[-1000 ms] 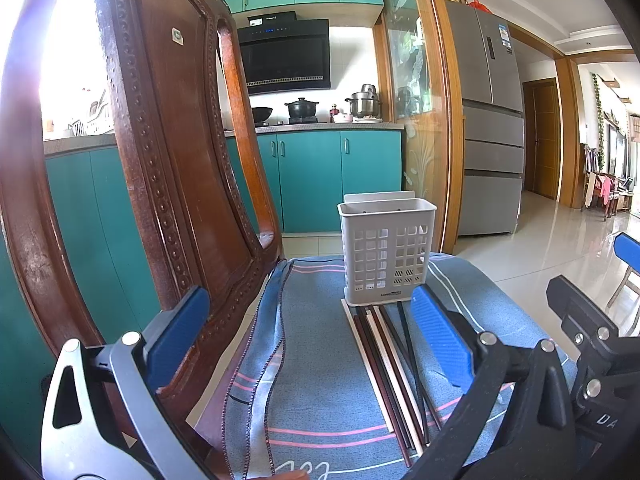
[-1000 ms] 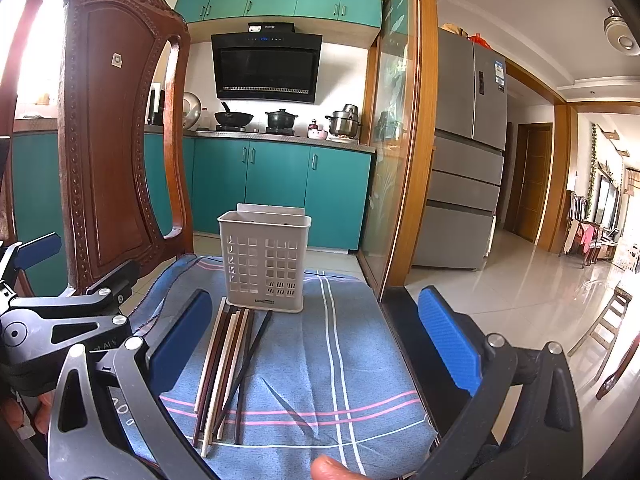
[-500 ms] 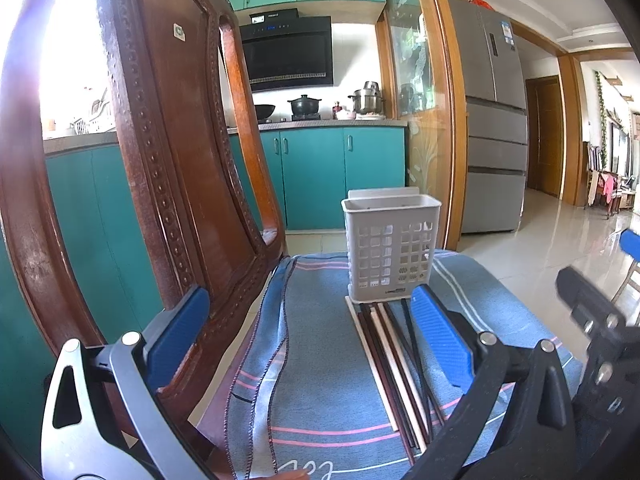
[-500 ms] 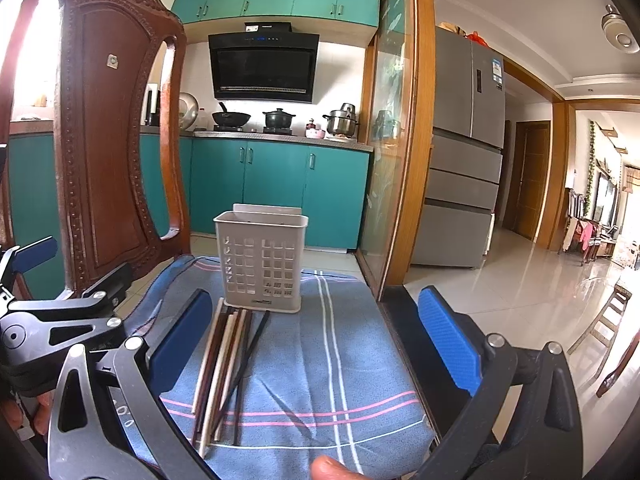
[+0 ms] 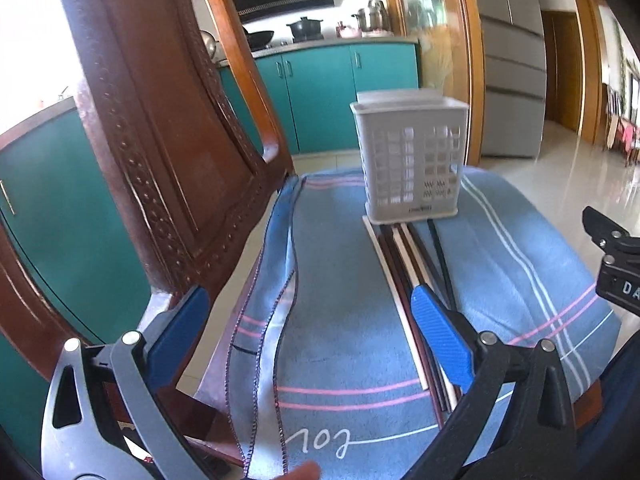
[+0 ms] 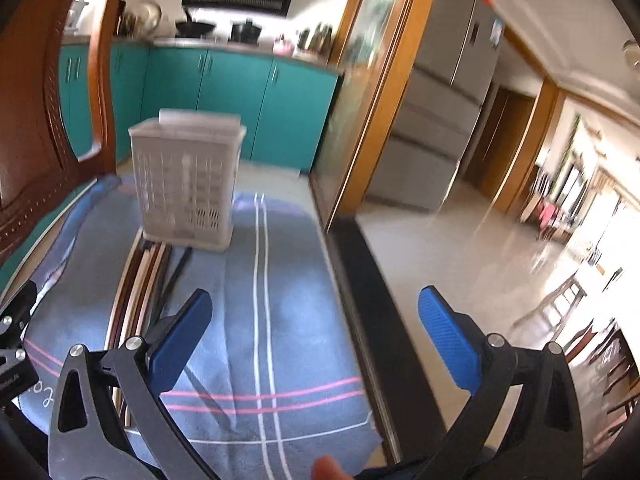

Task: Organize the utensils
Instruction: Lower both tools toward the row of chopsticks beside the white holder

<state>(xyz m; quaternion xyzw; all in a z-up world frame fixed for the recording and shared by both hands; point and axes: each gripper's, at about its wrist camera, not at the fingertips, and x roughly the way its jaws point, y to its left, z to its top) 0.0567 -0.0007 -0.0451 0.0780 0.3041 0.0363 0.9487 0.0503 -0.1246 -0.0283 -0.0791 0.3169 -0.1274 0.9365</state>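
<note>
A grey slotted utensil basket (image 5: 412,160) stands upright at the far end of a blue striped cloth (image 5: 340,320). Several chopsticks (image 5: 404,256), white, dark brown and black, lie side by side on the cloth just in front of it. My left gripper (image 5: 308,312) is open and empty, above the near part of the cloth, its right finger over the chopsticks. In the right wrist view the basket (image 6: 186,182) and chopsticks (image 6: 142,280) sit to the left. My right gripper (image 6: 316,312) is open and empty over the cloth's right side.
A carved wooden chair back (image 5: 160,140) rises close on the left. The cloth's right edge meets a dark edge (image 6: 368,308) with tiled floor (image 6: 460,260) below. Teal cabinets (image 5: 340,92) and a fridge (image 6: 440,100) stand behind. The right gripper's body (image 5: 616,264) shows at the far right.
Both grippers have moved forward and tipped downward toward the cloth. The basket and chopsticks now look nearer. The right wrist view is blurred from motion. Both stay open.
</note>
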